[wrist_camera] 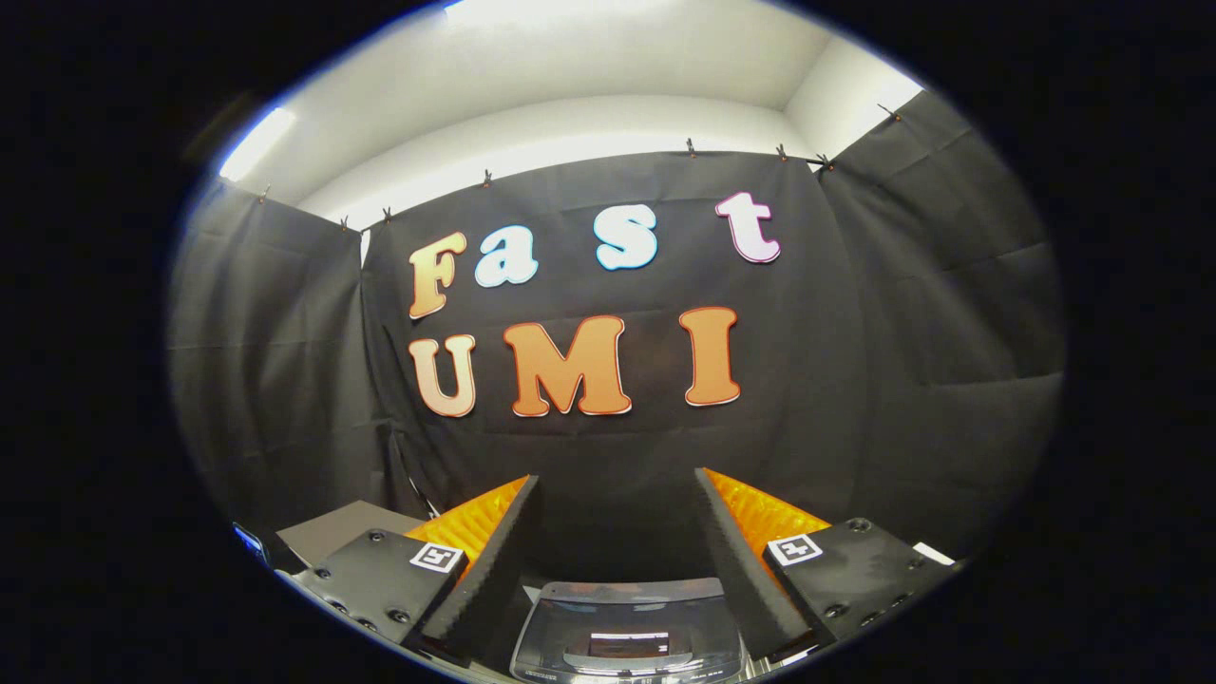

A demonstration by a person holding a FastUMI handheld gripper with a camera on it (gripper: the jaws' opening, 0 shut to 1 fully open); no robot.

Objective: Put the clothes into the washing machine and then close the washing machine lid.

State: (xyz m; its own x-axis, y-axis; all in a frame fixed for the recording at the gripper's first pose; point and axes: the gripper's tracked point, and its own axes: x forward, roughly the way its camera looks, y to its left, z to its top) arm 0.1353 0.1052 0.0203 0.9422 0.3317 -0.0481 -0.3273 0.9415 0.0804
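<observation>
The gripper [617, 532] is held wide apart, gripping nothing. One washing machine [627, 636], lid down, sits low between its fingers.

Your fisheye camera rides on the gripper [616, 518], looking forward along its two spread fingers toward the black cloth booth wall [617, 446], high above the glossy grey washing machine lid [627, 632] between them.

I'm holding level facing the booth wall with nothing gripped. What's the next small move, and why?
Probably tilt the hand-held gripper downward. Its fingers stand wide apart with nothing between them, aimed at the black cloth wall. The washing machine sits low between them, its glossy top just showing, and I can't tell whether the lid is open. No clothes are in sight to grasp.
</observation>
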